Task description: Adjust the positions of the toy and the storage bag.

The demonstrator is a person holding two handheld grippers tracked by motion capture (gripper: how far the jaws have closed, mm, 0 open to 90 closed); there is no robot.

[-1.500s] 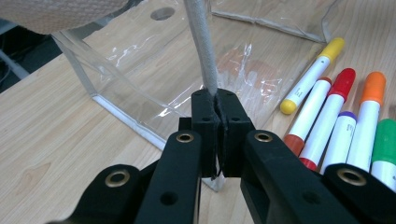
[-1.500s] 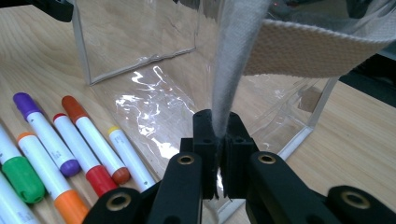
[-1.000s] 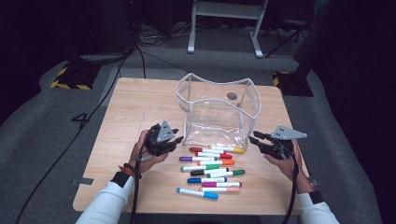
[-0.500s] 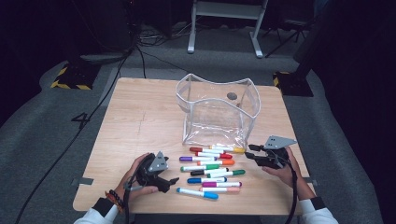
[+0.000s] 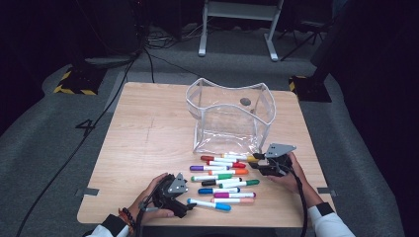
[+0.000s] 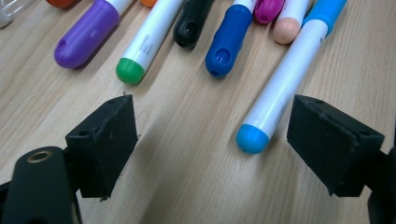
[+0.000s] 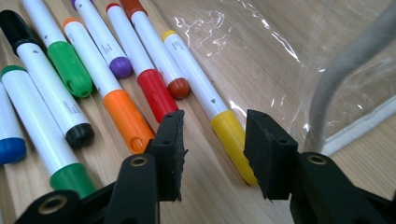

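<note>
Several colour-capped markers lie in a loose row on the wooden table [image 5: 148, 128], in front of a clear plastic container [image 5: 230, 118]. My left gripper [image 5: 189, 205] [image 6: 217, 140] rests low at the near edge. Its jaws have just opened wide around the tail of the light-blue marker [image 5: 210, 204] [image 6: 280, 88], and neither pad touches it. My right gripper [image 5: 257, 163] [image 7: 215, 144] is down at the right end of the row. Its jaws have just been opening, and the cap of the yellow marker [image 5: 249, 159] [image 7: 229, 130] lies loose between them.
The soft clear container stands open-topped behind the markers, close to my right gripper, with a small dark object [image 5: 245, 101] in it. A white metal stand [image 5: 239, 24] and floor cables lie beyond the table. Bare wood stretches to the left and back.
My left hand has come back and down to the near edge beside the light-blue marker, and its jaws have opened. My right gripper has sunk to the yellow marker, its jaws spreading.
</note>
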